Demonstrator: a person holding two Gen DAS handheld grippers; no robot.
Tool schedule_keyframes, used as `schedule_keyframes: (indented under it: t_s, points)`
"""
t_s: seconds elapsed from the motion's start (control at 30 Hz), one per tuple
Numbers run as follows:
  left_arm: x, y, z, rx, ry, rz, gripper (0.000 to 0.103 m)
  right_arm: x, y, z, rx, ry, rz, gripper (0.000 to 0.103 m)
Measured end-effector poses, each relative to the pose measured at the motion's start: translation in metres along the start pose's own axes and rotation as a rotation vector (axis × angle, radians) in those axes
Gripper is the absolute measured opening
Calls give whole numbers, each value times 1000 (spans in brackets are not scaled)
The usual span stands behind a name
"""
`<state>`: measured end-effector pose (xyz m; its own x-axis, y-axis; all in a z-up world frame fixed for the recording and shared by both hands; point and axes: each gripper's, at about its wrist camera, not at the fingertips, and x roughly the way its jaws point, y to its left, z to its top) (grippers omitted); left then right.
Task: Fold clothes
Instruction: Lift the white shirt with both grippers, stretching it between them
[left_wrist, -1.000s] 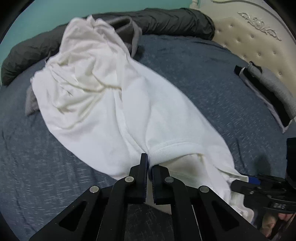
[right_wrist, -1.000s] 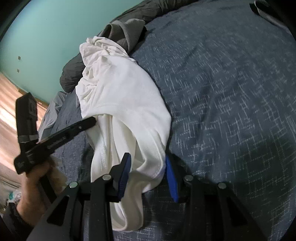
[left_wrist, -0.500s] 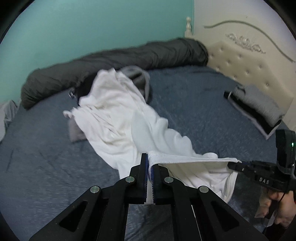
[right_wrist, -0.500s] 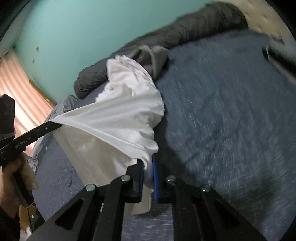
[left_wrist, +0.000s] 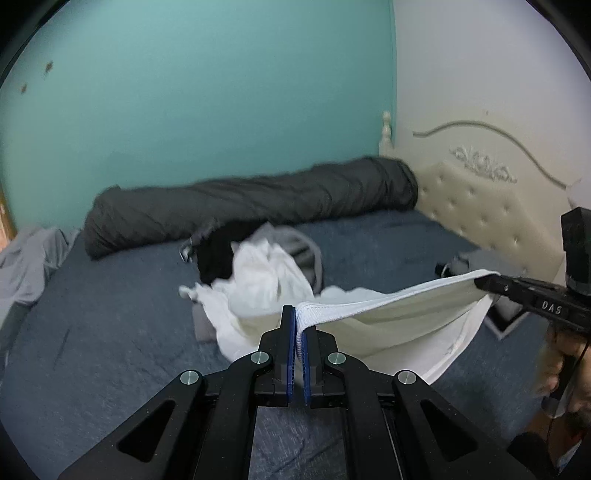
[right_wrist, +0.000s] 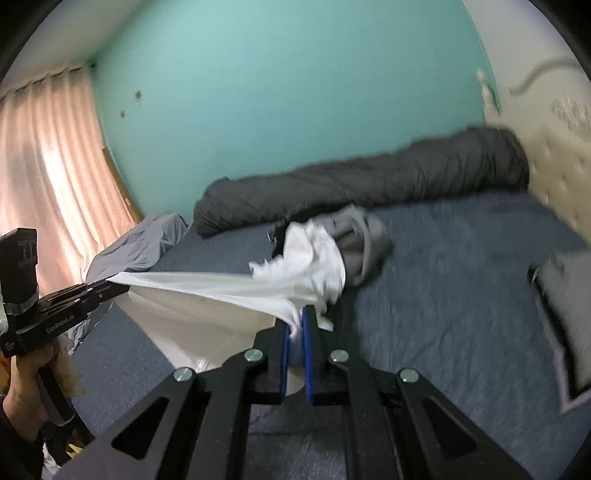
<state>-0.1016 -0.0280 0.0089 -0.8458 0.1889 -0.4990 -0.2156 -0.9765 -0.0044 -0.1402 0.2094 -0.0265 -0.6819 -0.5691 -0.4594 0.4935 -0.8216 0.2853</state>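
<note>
Left gripper (left_wrist: 298, 325) pinched tight on the ribbed hem of the white garment (left_wrist: 388, 314); right gripper (right_wrist: 293, 325) clamped likewise on a bunched corner of the same hem, cloth wedged between its blue pads. Hem stretched taut between the two tools, lifted off the blue bedspread (left_wrist: 110, 332). Rest of garment trails toward 12 o'clock, its far end crumpled on the bed beside a grey garment (right_wrist: 364, 236) and a black one (left_wrist: 216, 254), touching or overlapping them; which, cannot tell through the blur. Risks, as judged: the trailing end may snag and drag the grey piece along if the lift continues; the right-hand bite looks small and bunched, so a sharp shake could pull the cloth free; uneven tension would skew the fold line. Left wrist view shows the right tool at 3 o'clock and the ribbed hem texture plainly. Right wrist view alone shows the curtain (right_wrist: 44, 173) at 9 o'clock, the pale sheet heap (right_wrist: 140, 243) at the bed's edge, and the left tool at 8 o'clock. Dark rolled duvet (left_wrist: 251, 206) lies along the teal wall in both.
</note>
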Motion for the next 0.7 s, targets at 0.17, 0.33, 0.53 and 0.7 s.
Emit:
schedule_keyframes:
  t_s: [0.17,0.33,0.53,0.7]
  points:
    - [-43,0,34,25,-58,19,3,-40,29,47,-50,-65,11,6]
    - [-79,1,68,46,-102,22,3,-83,55,96,-93,-131,19,6]
    - [-123,1,116,31,-173,-10,3,-138,86,142,-150,-192,27,6]
    - [-127,5,134,-10,-134,-85,3,-168,105,163,-181,-212,41,6]
